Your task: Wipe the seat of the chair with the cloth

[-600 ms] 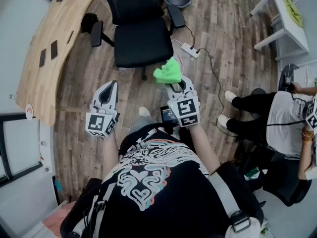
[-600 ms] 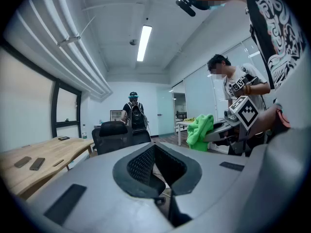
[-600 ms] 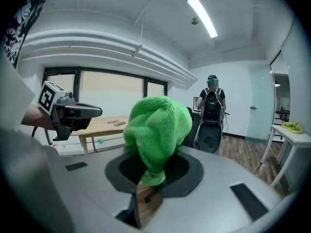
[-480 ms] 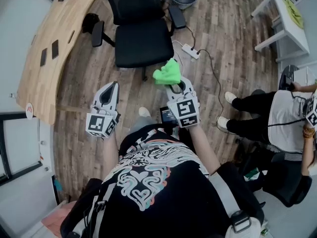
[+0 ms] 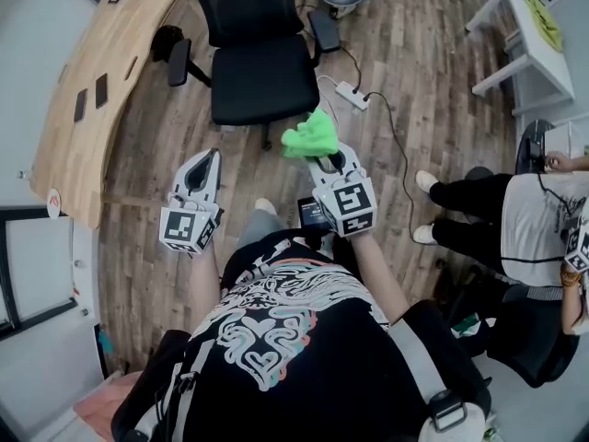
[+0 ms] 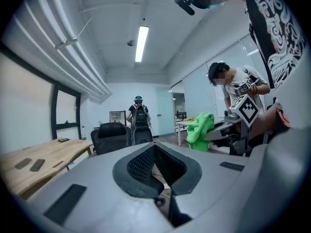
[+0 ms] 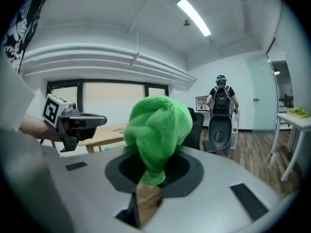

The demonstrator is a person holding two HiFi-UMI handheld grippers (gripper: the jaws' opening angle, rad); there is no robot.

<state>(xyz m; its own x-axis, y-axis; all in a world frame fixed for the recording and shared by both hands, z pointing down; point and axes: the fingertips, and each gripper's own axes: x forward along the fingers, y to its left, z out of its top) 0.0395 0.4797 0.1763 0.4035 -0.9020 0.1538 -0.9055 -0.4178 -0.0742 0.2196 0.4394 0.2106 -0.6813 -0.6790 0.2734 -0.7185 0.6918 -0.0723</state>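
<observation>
A black office chair (image 5: 262,76) stands ahead of me on the wood floor, its seat bare and its backrest toward the top of the head view. My right gripper (image 5: 324,159) is shut on a bunched bright green cloth (image 5: 310,135), held in the air just short of the seat's near right corner. The cloth (image 7: 158,130) fills the jaws in the right gripper view. My left gripper (image 5: 204,167) hangs to the left, shut and holding nothing, short of the chair. In the left gripper view the chair (image 6: 111,136) shows in the distance and the cloth (image 6: 199,130) at right.
A curved wooden desk (image 5: 97,81) runs along the left. A power strip (image 5: 352,93) with cables lies on the floor right of the chair. A seated person (image 5: 515,215) is at the right, near a white table (image 5: 529,26). Another person stands far off by a second chair.
The view has shifted slightly; the right gripper with the cloth has edged a little left and toward the chair. The left gripper has hardly moved.
</observation>
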